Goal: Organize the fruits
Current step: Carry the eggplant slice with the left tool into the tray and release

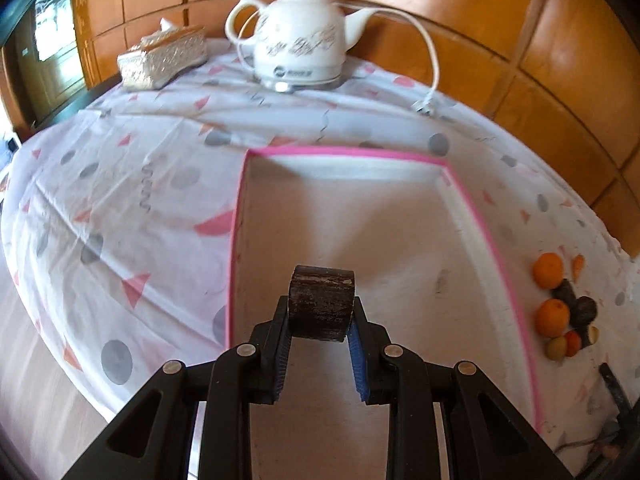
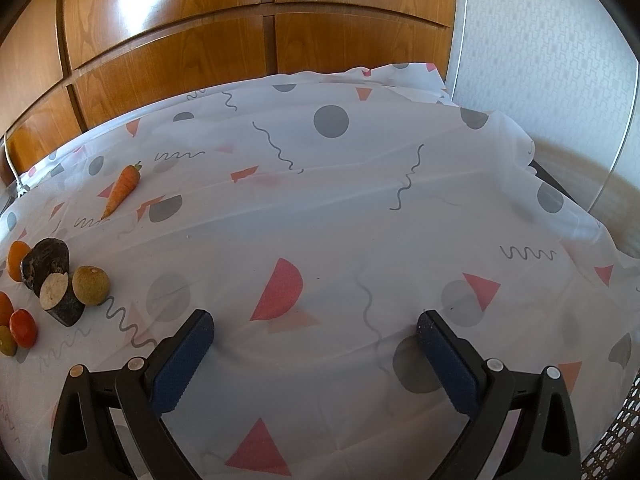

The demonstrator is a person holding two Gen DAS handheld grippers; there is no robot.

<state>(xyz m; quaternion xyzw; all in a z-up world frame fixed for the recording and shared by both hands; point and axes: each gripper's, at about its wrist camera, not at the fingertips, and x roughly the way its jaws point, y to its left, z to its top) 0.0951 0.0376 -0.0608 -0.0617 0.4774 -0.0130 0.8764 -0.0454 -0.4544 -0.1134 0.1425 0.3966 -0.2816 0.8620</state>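
1. My left gripper [image 1: 320, 320] is closed on a dark brown chunk [image 1: 321, 302], clamped between the blue pads [image 1: 357, 354].
2. I hold that chunk above the white tray with the pink rim [image 1: 344, 153], over its near part; the tray floor below it looks bare.
3. The tray sits on a tablecloth [image 1: 120, 208] patterned with grey dots and pink triangles.
4. To the right of the tray, apart from its rim, lies the pile of fruit: two oranges [image 1: 548, 270], dark pieces [image 1: 584, 308] between them, a small red fruit [image 1: 573, 342] and a greenish one [image 1: 556, 348].
5. A carrot [image 2: 122, 190] lies on the cloth beyond the pile, apart from it.
6. In the right wrist view the same pile shows at the left edge: a dark piece with a pale cut face [image 2: 54, 290] touches a brownish-green round fruit [image 2: 91, 285], with an orange [image 2: 18, 260] behind them.
7. My right gripper [image 2: 316, 340] is wide open and holds nothing; it hovers over bare cloth, well to the right of the fruit.
8. At the back of the table stand a white kettle [image 1: 300, 40] with its cord [image 1: 430, 52] and a glittery tissue box [image 1: 162, 58], before wooden panels [image 2: 168, 20].
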